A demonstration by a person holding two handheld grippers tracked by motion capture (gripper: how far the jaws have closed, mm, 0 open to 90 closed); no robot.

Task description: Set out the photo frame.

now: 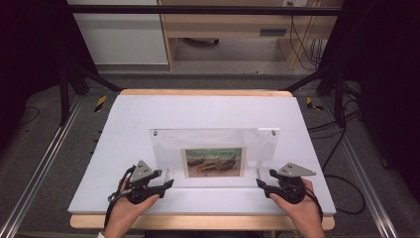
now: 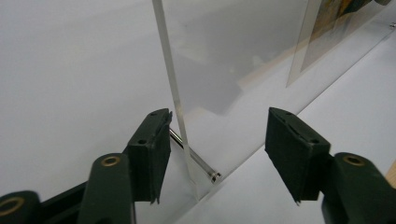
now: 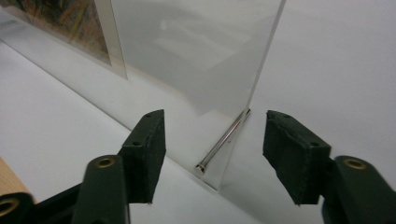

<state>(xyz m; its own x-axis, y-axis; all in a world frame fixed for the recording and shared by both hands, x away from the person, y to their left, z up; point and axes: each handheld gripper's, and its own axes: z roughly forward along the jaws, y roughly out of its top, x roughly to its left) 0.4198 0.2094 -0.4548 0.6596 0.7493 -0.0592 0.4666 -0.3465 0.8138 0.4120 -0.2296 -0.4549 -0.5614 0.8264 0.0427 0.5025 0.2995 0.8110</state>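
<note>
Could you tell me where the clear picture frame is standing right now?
In the high view the clear picture frame stands upright at the near middle of the white board, between the left gripper and the right gripper.

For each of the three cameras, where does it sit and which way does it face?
High view: above the person's side, looking forward and down at the acrylic picture frame on the white board; both hands with the left gripper and right gripper show.
Left gripper view: rides the left gripper, facing the frame's edge; its fingers show.
Right gripper view: faces the opposite edge; fingers show.
Shared: frame, metal pins.
</note>
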